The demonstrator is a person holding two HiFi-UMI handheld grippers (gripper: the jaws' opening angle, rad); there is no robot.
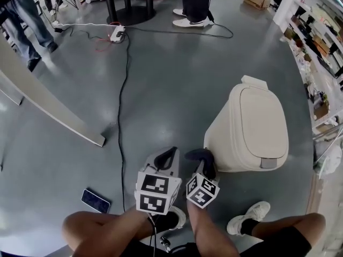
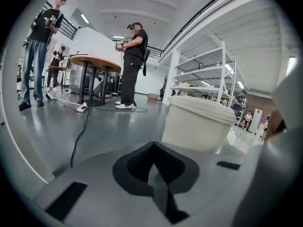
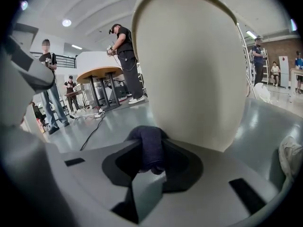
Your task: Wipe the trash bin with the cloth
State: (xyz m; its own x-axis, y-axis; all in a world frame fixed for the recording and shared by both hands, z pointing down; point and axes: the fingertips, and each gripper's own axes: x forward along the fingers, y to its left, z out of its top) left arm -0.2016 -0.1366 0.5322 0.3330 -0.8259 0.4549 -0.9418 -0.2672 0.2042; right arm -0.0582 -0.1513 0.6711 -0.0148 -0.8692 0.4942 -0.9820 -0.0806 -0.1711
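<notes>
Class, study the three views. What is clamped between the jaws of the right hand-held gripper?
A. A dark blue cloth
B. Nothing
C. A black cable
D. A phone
A: the right gripper view shows the right hand-held gripper with its jaws closed on a dark blue cloth, close in front of the cream trash bin.

Your right gripper (image 3: 151, 167) has its jaws closed on a dark blue cloth (image 3: 149, 145), which bunches up between them. Straight ahead and very near, the cream trash bin (image 3: 189, 70) fills most of the view, its lower wall just beside the cloth. On the far left, a black cable (image 3: 92, 134) trails across the grey floor (image 3: 113, 122) toward a round table (image 3: 97, 74).
</notes>
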